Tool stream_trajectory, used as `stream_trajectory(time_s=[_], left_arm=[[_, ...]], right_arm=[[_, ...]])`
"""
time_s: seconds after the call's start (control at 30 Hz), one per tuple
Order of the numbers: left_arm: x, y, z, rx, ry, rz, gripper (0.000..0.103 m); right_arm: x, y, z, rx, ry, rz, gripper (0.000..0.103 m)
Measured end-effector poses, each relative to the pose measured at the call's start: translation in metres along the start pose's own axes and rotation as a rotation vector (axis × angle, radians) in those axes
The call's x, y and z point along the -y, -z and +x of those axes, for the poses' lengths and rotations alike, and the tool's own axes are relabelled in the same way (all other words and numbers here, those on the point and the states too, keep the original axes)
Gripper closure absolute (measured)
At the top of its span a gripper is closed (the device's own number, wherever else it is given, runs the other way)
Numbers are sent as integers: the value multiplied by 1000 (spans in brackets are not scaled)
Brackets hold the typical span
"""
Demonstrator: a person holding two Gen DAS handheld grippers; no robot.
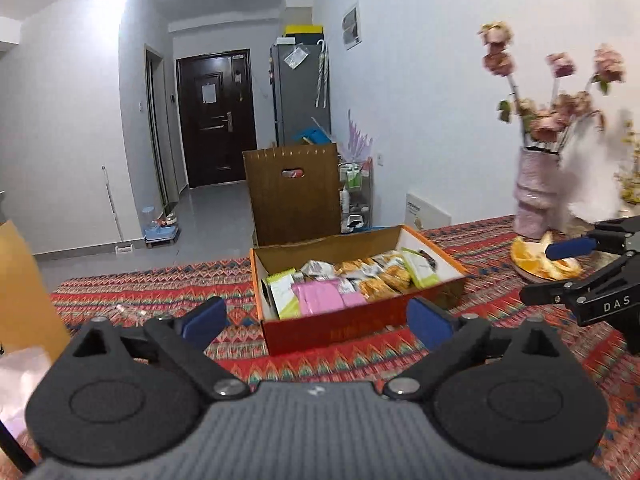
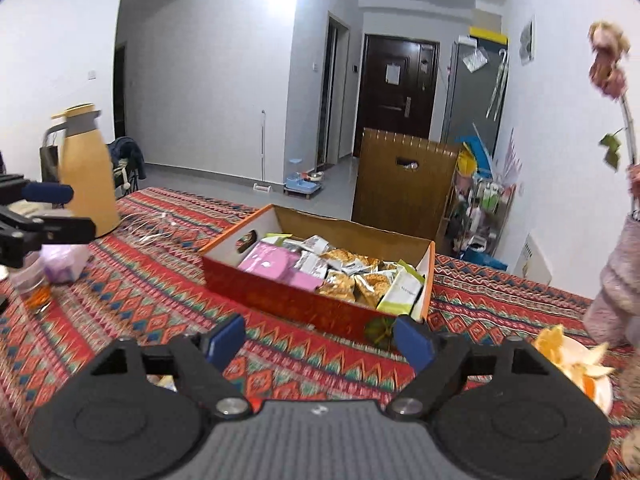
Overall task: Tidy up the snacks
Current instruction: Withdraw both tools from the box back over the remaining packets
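Note:
An orange cardboard box (image 1: 352, 326) (image 2: 280, 294) stands on the patterned tablecloth, filled with snack packets: pink ones (image 1: 320, 298) (image 2: 272, 264), golden ones (image 1: 384, 280) (image 2: 348, 276) and pale green ones (image 1: 420, 268) (image 2: 400, 294). My left gripper (image 1: 316, 322) hovers just in front of the box, jaws wide apart and empty. My right gripper (image 2: 320, 342) hangs before the box's near right corner, also open and empty. The right gripper (image 1: 576, 268) shows at the right edge of the left wrist view, and the left gripper (image 2: 44, 208) at the left edge of the right wrist view.
A pink vase of dried roses (image 1: 536, 200) (image 2: 616, 292) and a plate of orange peel (image 1: 544, 260) (image 2: 580, 364) stand to the right. A yellow thermos jug (image 2: 88, 172), a glass (image 2: 36, 292) and a purple wrapped item (image 2: 64, 260) stand to the left. A brown chair back (image 1: 292, 188) is behind the table.

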State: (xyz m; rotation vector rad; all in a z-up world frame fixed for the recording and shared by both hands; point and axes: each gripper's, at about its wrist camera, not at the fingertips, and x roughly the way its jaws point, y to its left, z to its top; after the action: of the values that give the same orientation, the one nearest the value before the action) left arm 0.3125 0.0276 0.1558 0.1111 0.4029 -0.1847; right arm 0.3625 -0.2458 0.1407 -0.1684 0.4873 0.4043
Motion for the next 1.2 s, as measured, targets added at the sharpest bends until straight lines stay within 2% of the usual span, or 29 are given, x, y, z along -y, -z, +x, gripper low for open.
stream_trajectory(time_s=[0.23, 0.4, 0.63, 0.8, 0.9, 1.2], left_arm=[[19, 51, -85, 9, 12, -13, 1], [38, 88, -129, 10, 4, -7, 0], [58, 147, -176, 5, -1, -67, 0], [61, 176, -185, -18, -45, -113, 0], [58, 188, -184, -55, -44, -143, 0], [53, 196, -156, -121, -39, -170, 0]], right_arm=[[-40, 51, -81, 25, -8, -21, 16], [-64, 98, -123, 16, -2, -11, 15], [-90, 163, -165, 1, 8, 55, 11], [-109, 197, -178, -15, 4, 93, 11], [-118, 209, -175, -21, -7, 80, 11], [-116, 206, -139, -56, -6, 92, 11]])
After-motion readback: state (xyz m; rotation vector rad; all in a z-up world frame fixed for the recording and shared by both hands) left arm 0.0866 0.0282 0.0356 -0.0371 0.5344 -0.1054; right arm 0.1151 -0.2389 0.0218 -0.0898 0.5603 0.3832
